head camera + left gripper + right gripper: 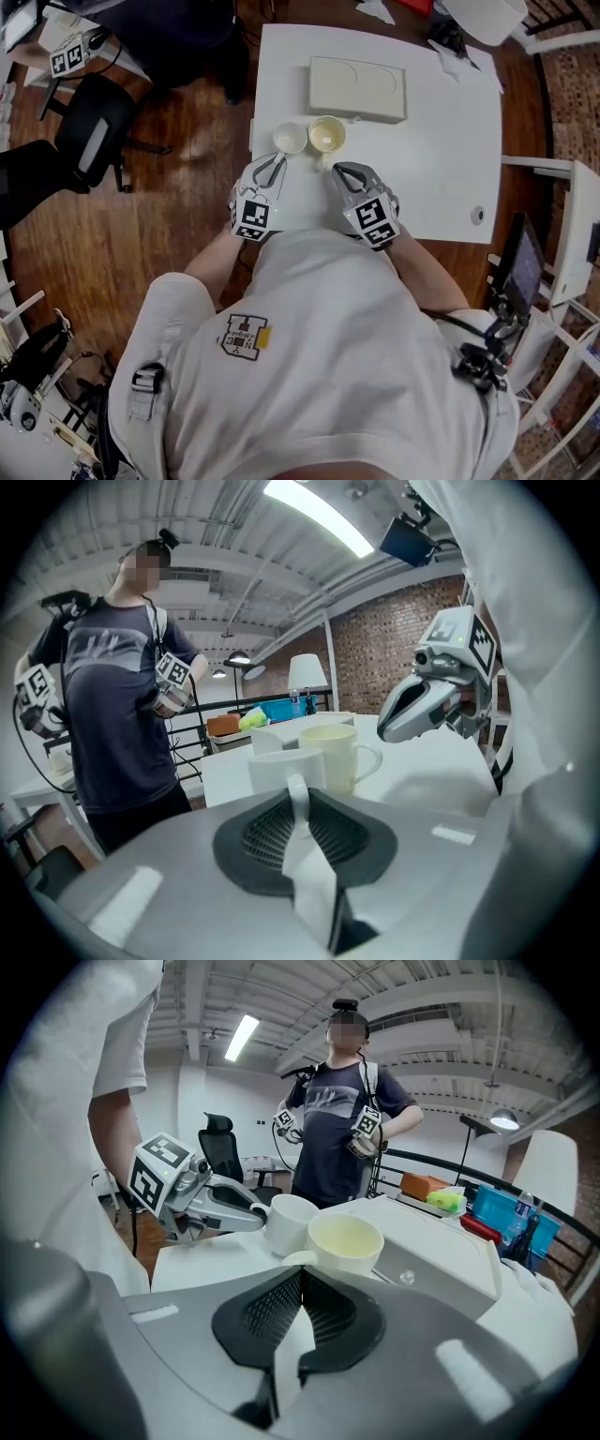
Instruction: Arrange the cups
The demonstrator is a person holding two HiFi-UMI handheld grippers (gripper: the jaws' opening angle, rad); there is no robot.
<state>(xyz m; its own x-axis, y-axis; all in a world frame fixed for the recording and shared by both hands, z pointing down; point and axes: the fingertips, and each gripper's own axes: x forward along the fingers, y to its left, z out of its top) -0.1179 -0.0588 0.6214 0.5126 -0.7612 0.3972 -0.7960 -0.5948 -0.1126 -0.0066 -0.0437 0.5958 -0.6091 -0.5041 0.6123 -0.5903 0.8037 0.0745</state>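
Note:
Two cups stand side by side on the white table (441, 159): a white cup (290, 139) at the left and a cream cup (326, 134) at the right. My left gripper (270, 169) is shut on the white cup's handle; in the left gripper view the handle runs between the jaws up to the white cup (284, 766). The right gripper (339, 172) is shut with nothing in it. Its tips hover just short of the cream cup's handle (292, 1260), which points at me. From the right gripper view, the left gripper (258, 1215) meets the white cup (292, 1221).
A flat cream box (357, 89) lies right behind the cups. A person in a dark shirt (342, 1119) stands beyond the table's far side holding grippers. The table's left edge (255, 112) is close to the white cup. An office chair (94, 136) stands on the wooden floor at the left.

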